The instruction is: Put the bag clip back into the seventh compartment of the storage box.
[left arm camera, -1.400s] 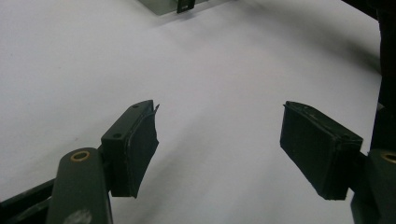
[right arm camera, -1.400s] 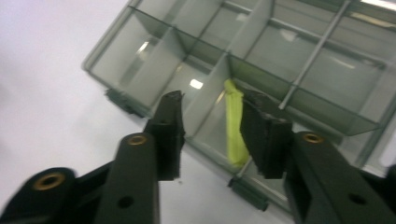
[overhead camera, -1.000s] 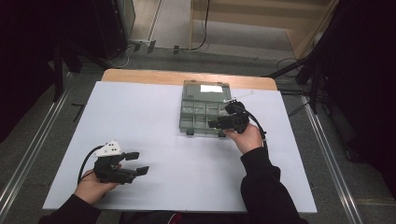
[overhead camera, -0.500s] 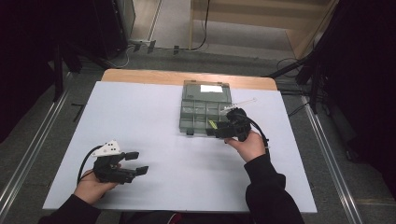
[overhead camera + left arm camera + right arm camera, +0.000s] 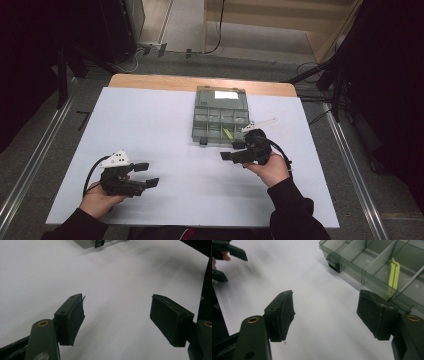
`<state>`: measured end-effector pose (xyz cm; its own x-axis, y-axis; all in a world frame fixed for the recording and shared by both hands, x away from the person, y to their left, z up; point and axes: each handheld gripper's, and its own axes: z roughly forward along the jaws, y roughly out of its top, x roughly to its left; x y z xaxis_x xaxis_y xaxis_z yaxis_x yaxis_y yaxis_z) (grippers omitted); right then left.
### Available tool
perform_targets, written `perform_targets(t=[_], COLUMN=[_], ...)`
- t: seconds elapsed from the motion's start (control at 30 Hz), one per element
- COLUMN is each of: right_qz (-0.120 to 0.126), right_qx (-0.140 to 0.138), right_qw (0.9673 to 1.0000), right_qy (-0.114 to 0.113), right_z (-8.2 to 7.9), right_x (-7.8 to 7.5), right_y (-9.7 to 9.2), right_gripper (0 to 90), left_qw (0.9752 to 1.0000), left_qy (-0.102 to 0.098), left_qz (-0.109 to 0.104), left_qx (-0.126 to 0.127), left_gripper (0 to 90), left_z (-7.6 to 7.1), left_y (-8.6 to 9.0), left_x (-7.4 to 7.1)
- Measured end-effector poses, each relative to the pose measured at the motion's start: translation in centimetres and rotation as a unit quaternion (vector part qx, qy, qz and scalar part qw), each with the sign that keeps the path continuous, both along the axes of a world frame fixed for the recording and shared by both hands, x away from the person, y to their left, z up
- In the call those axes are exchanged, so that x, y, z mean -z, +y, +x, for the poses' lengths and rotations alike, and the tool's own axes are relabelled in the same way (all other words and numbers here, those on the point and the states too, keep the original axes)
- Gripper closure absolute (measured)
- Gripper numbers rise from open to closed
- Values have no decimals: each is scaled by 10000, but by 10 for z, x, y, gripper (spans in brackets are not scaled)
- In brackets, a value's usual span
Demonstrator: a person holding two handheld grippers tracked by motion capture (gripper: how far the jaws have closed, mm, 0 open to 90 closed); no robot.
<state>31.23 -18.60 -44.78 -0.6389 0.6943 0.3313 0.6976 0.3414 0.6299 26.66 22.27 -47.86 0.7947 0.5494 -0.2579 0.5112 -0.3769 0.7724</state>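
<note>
A grey-green clear compartment box (image 5: 220, 117) lies open at the table's far middle. A yellow-green clip (image 5: 227, 133) (image 5: 394, 272) rests in one of its front compartments. My right gripper (image 5: 231, 150) hovers just in front of the box's near right corner and points left. Its jaws have just been opening and now stand open (image 5: 325, 312) over bare table with nothing between them. My left gripper (image 5: 148, 174) rests low at the near left, open and empty (image 5: 117, 315), and points right across the table.
The white table top (image 5: 165, 125) carries the box, whose black front latch (image 5: 203, 141) (image 5: 334, 265) sticks out toward me. A wooden strip (image 5: 165, 81) runs along the far edge. Metal rails line both sides. The left gripper (image 5: 227, 263) also appears far off in the right gripper view.
My right gripper has drawn back from over the box's front compartments toward the person, and its jaws have spread wider. The left hand has stayed put.
</note>
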Motion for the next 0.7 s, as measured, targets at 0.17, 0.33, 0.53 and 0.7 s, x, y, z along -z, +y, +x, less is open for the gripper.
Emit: perform_targets(t=[0.17, 0.33, 0.53, 0.7], right_qz=[-12, 86, 55, 46], right_qx=[-137, -143, -140, -161], right_qw=[9999, 9998, 9998, 9998], right_qy=[-75, -100, -126, -119], right_z=[-8, -14, -25, -35], right_x=[5, 9, 19, 26], right_y=[-2, -4, -5, -9], right_gripper=[276, 252, 225, 225], left_qw=[10000, 10000, 10000, 10000], left_qy=[-8, -8, -5, -1], left_qz=[0, -7, -11, 1], left_qx=[-2, -2, -3, 5], left_gripper=[267, 267, 267, 267], left_z=[0, 0, 0, 0], left_y=[0, 0, 0, 0], left_x=[0, 0, 0, 0])
